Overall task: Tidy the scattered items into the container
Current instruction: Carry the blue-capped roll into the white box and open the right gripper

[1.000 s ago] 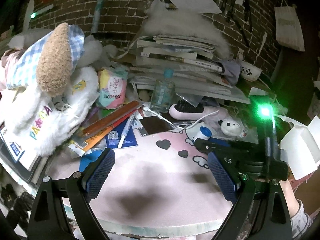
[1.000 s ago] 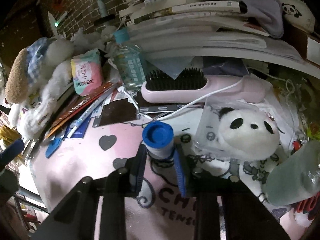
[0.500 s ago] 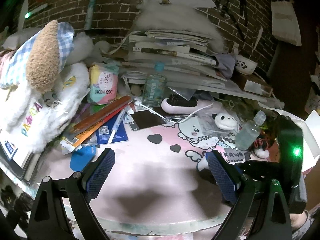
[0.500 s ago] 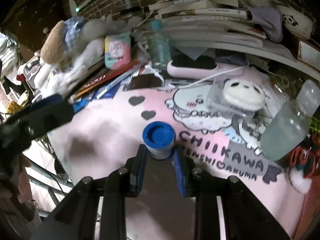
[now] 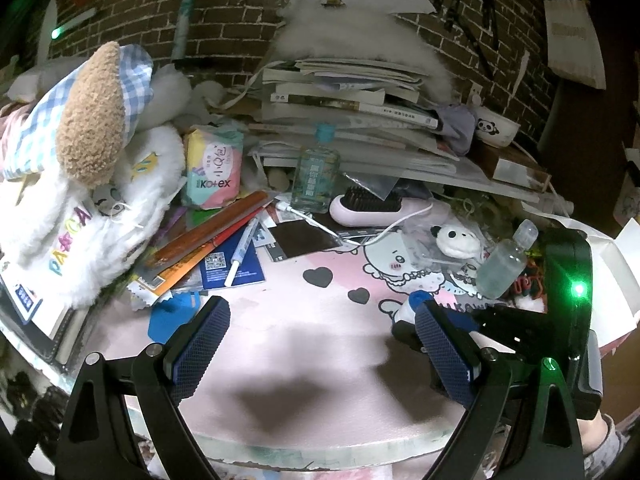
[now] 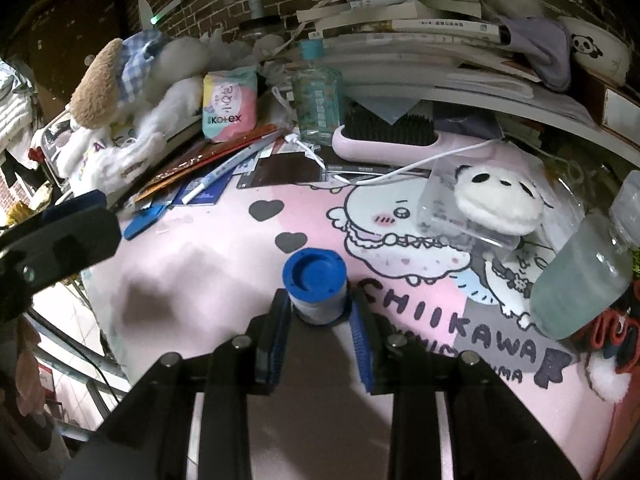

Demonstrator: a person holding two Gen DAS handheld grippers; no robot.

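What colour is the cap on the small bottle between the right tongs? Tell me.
Blue cap; clearest in the right wrist view.

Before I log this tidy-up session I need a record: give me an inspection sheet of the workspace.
Surface: pink cartoon mat, bare in front.
Job's things: blue-capped bottle upright on the mat; container: nothing seen.
Clutter: book stack, plush toys, Kotex pack, hairbrush, clear bottle.
Grippers: right gripper opening, bottle between the jaws, gaps both sides; left gripper wide open, empty.
Cables: white cable across the mat.
Surroundings: brick wall.
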